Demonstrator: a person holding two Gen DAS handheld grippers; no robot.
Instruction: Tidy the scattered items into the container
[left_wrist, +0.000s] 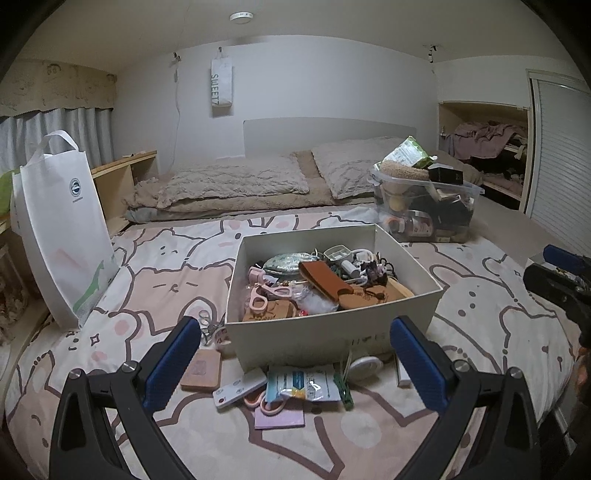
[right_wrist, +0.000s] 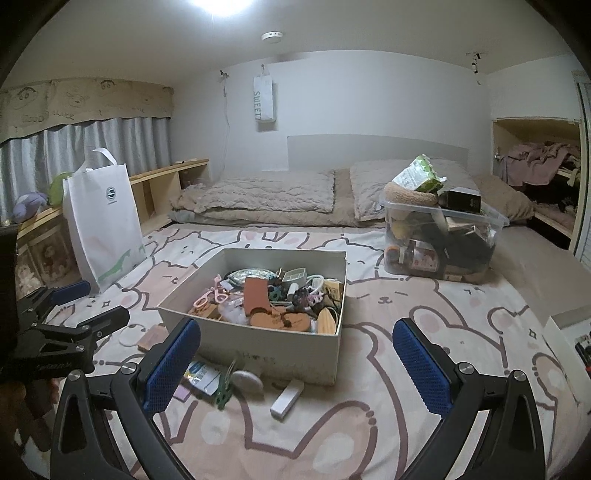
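Hovering over the bed (left_wrist: 480, 295), we hold the left gripper (left_wrist: 295, 354) and right gripper (right_wrist: 295, 354) with jaws spread and empty. The white cardboard box (left_wrist: 332, 332), already heaped with small things, sits mid-bed. Against its near wall lie pink scissors (left_wrist: 264, 400), a green clothespin (left_wrist: 343, 387), a lilac notepad (left_wrist: 280, 419) and a white tube (right_wrist: 287, 398).
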